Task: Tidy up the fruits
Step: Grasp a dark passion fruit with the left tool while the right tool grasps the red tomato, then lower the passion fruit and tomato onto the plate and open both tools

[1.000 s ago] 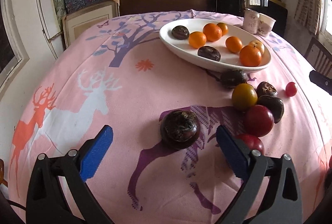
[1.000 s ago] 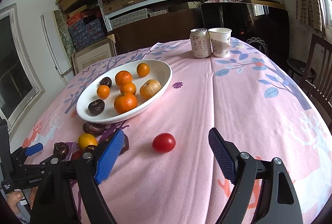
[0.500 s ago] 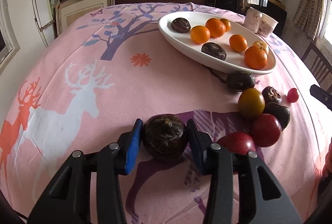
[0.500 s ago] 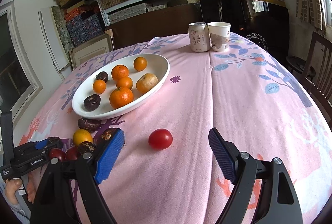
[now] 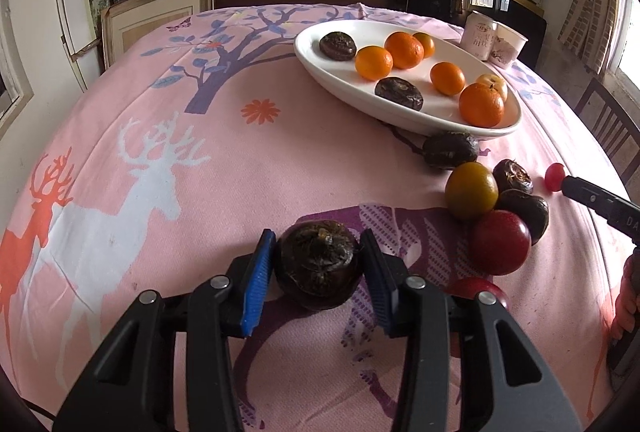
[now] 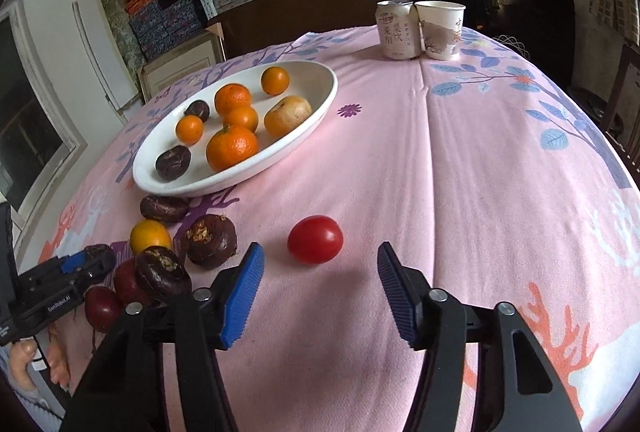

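Dark brown fruit (image 5: 317,264) clenched in left gripper (image 5: 318,274), right gripper (image 6: 318,286) angled down, closing, not yet touching red tomato (image 6: 315,239)

Both wrist views look obliquely down, sharing the white dish (image 5: 404,114) from opposite sides.

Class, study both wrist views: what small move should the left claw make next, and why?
Probably lift. The left claw is shut on a dark fruit that sits on the cloth, and the white dish of sorted fruit lies ahead. The right claw is closing, its pads not yet on the tomato.
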